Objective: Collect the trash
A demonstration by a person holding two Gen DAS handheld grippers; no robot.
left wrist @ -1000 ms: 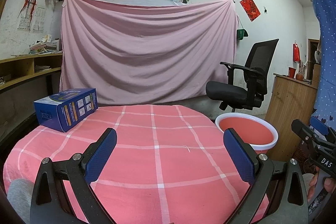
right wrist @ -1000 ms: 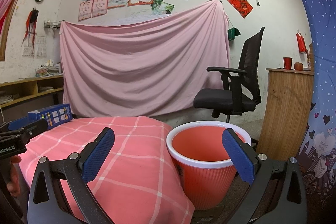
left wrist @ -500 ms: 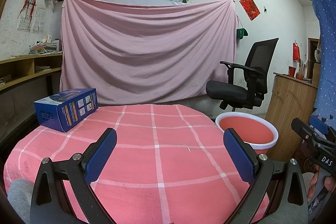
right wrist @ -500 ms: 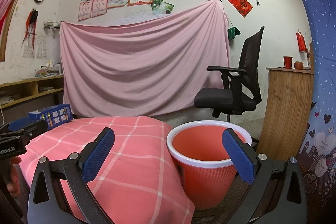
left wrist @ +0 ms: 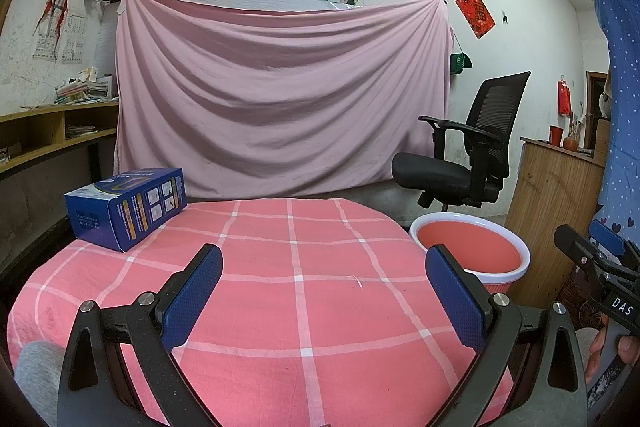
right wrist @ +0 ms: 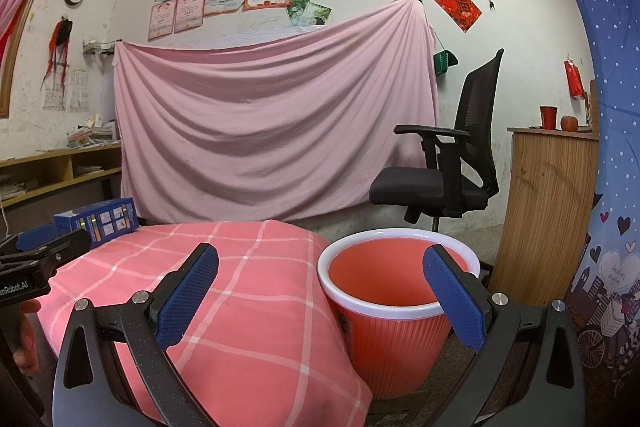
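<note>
Both my grippers, left [left wrist: 324, 291] and right [right wrist: 320, 293], have jaws wide, empty; the box [left wrist: 126, 207] looks light, crushable cardboard; I'd pinch its short sides.

Two low wrist views toward the pink sheet [left wrist: 280, 99], sharing table [left wrist: 304, 307] and bin [right wrist: 396, 307].

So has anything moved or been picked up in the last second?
Nothing visibly changed. The left gripper and right gripper are open and empty over the checked cloth, the blue box sits at its far left, and the orange bin stands beside it.
</note>
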